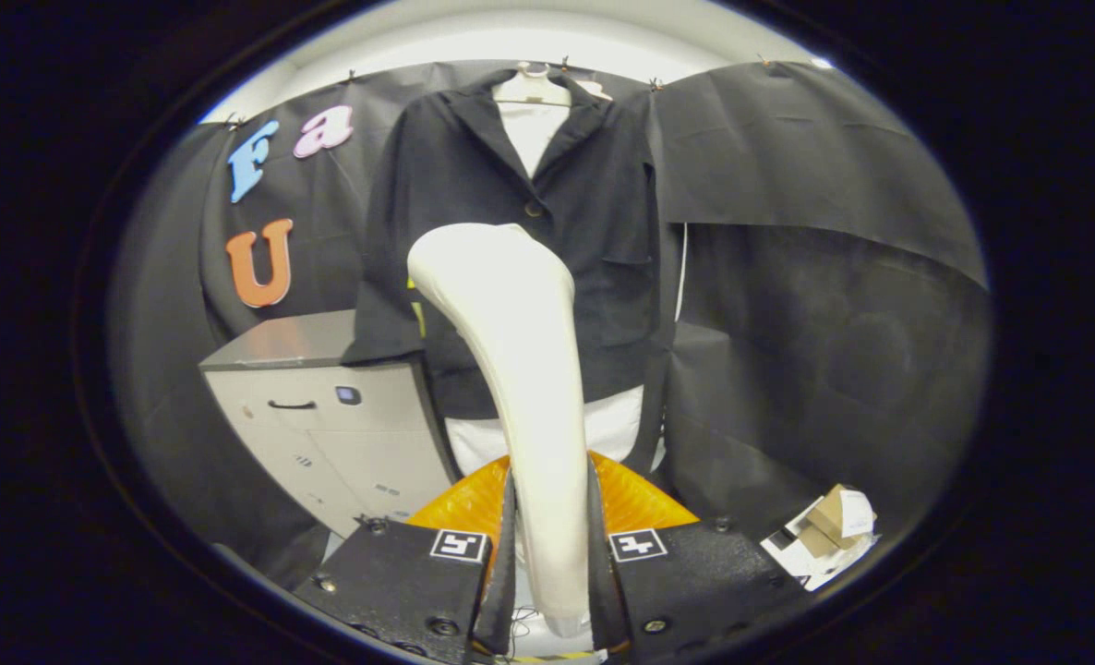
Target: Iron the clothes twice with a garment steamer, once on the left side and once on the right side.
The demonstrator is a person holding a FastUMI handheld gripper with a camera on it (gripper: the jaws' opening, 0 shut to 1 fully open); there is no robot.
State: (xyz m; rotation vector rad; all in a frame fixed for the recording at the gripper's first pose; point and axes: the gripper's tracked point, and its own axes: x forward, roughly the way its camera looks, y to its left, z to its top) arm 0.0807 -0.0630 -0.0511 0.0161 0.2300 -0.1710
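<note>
Gripper view: gripper (550, 545) clamps both fingers on the white garment steamer (511, 369) at its narrow handle | steamer head rises just ahead of the dark jacket (594, 203) hanging beyond | I judge the steamer rigid, smooth, somewhat slippery, best held low on the handle; the jacket soft, yielding.
</note>
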